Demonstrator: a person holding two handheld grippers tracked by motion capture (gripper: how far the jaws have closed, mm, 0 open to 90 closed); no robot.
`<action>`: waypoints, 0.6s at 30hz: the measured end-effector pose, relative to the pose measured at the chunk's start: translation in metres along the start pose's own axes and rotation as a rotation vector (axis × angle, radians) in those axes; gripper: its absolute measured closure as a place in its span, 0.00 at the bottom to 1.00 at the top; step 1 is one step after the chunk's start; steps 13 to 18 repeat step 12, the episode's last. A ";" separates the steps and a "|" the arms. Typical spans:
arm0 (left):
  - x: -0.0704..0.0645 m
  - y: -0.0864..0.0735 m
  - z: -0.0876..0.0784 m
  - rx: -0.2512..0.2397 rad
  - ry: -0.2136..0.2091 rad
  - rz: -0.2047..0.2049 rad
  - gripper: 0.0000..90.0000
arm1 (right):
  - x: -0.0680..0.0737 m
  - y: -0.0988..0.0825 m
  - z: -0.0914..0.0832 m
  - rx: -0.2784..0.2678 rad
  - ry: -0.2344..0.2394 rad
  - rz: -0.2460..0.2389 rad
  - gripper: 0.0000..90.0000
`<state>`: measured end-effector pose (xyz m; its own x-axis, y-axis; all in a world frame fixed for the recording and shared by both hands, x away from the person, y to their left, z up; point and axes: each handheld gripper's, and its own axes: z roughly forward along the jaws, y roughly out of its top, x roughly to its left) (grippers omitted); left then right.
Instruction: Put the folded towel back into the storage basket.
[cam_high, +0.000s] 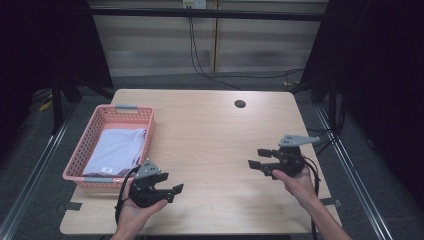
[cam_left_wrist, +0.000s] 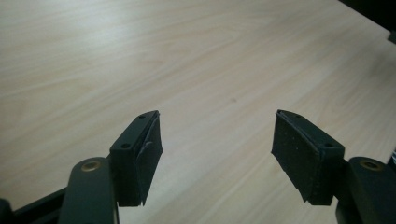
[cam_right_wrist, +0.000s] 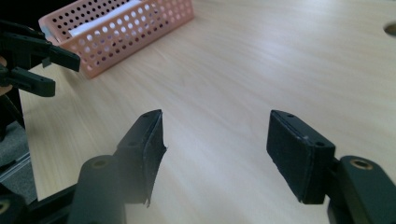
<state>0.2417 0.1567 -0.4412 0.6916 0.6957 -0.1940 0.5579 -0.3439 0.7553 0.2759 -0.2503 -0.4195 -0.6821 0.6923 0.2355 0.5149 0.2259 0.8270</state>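
A pink perforated basket (cam_high: 114, 114) stands at the table's left edge with a folded pale lavender cloth (cam_high: 117, 150) lying inside. My left gripper (cam_high: 174, 189) hovers over the front left of the table, just in front of the basket's near corner, jaws apart and empty. In the left gripper view, my left gripper (cam_left_wrist: 217, 154) has only bare wood between its pads. My right gripper (cam_high: 256, 157) is held over the front right of the table, pointing left, open and empty. From the right gripper view, my right gripper (cam_right_wrist: 215, 151) faces the basket (cam_right_wrist: 135, 32) and the left gripper (cam_right_wrist: 49, 70).
The light wooden table (cam_high: 215, 135) has a round cable hole (cam_high: 240, 104) near its far edge. Dark floor and metal rails flank the table on both sides. A cable trails from each gripper toward the person's forearms.
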 end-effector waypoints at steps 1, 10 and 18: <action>-0.002 -0.004 0.001 0.009 -0.012 0.000 0.35 | 0.000 -0.008 -0.006 0.005 -0.006 0.009 0.40; 0.005 -0.036 -0.002 0.030 0.053 0.002 0.34 | -0.005 -0.067 -0.046 0.002 -0.119 0.092 0.38; 0.007 -0.034 -0.007 -0.005 0.077 -0.009 0.34 | -0.008 -0.074 -0.047 0.011 -0.129 0.106 0.37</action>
